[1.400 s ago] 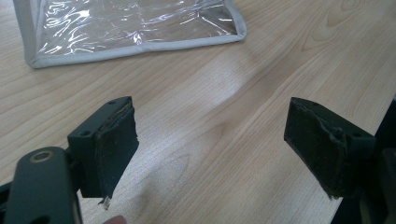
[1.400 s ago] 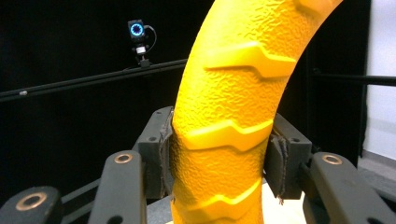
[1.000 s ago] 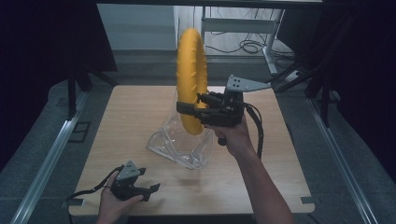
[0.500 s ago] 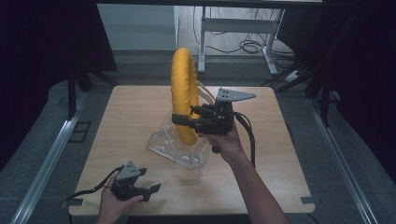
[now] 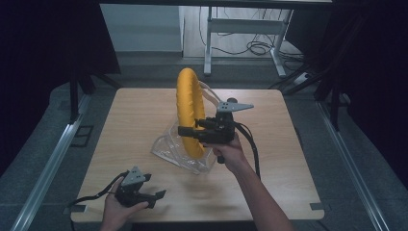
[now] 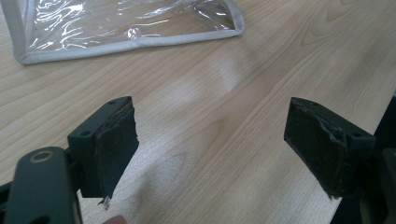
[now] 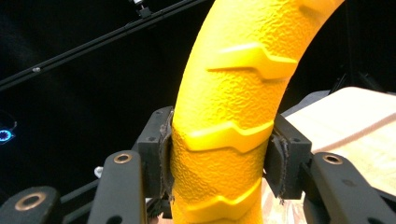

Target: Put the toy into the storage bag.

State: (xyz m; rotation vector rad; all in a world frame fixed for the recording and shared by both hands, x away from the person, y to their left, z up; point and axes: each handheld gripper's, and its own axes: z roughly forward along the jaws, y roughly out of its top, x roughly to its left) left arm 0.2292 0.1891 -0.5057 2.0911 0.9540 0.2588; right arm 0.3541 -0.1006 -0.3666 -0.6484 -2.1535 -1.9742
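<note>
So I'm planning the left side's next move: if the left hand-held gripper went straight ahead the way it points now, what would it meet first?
Probably the clear bag: the left hand-held gripper is open over bare table, and the bag's grey edge lies ahead, slightly left. Depth is unclear.

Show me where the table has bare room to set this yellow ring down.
The table is bare right of the right tool, and along the far-left edge behind the clear plastic bag. The middle is crowded by the bag and yellow ring; the left tool takes the near-left corner.
</note>
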